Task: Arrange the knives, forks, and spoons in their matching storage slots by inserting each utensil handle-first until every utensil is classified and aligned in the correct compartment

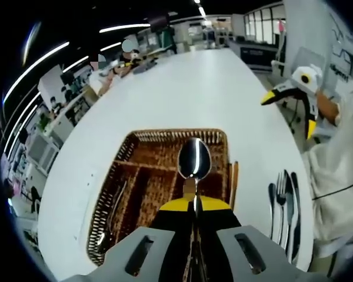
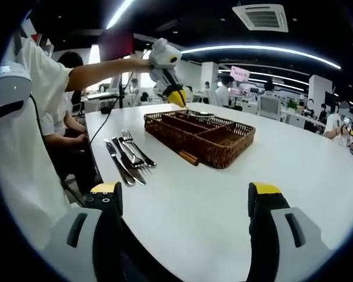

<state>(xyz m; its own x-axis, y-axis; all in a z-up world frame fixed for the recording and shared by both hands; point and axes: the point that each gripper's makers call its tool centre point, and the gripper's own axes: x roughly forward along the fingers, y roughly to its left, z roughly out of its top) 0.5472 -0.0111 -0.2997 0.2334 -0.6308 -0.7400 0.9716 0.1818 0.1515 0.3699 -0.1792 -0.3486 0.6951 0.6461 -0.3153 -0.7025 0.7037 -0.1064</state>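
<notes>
Left gripper view: left gripper point(image 1: 195, 207) is clamped on a spoon point(image 1: 194, 160) by the handle, bowl pointing away, held over the basket point(image 1: 125, 154). Yellow tips are pressed together on the handle. The bowl hangs over the middle-right compartment, near the far wall; I can't tell if it touches the wicker. The basket is brown wicker with long slots, sitting on a white table point(image 1: 212, 88). One utensil point(image 1: 113, 214) already lies in the left slot, type unclear. A wooden strip point(image 1: 233, 182) lies just beside the basket's right wall. Right of the basket, loose cutlery point(image 1: 284, 202) lies side by side on the table: a fork and knives, well apart from the basket. The right gripper point(image 1: 291, 100) shows at the far right edge, jaws spread, with a person's white sleeve point(image 1: 341, 170) below it.

Right gripper view: right gripper point(image 2: 185, 197) has jaws wide, nothing between them, hovering above the bare table point(image 2: 294, 158). The basket point(image 2: 223, 144) sits ahead, with the cutlery point(image 2: 128, 155) to its left near the table edge. The left gripper point(image 2: 176, 97) is over the basket's far end, spoon point(image 2: 200, 113) just visible. Person in white point(image 2: 35, 106) stands at left.
</notes>
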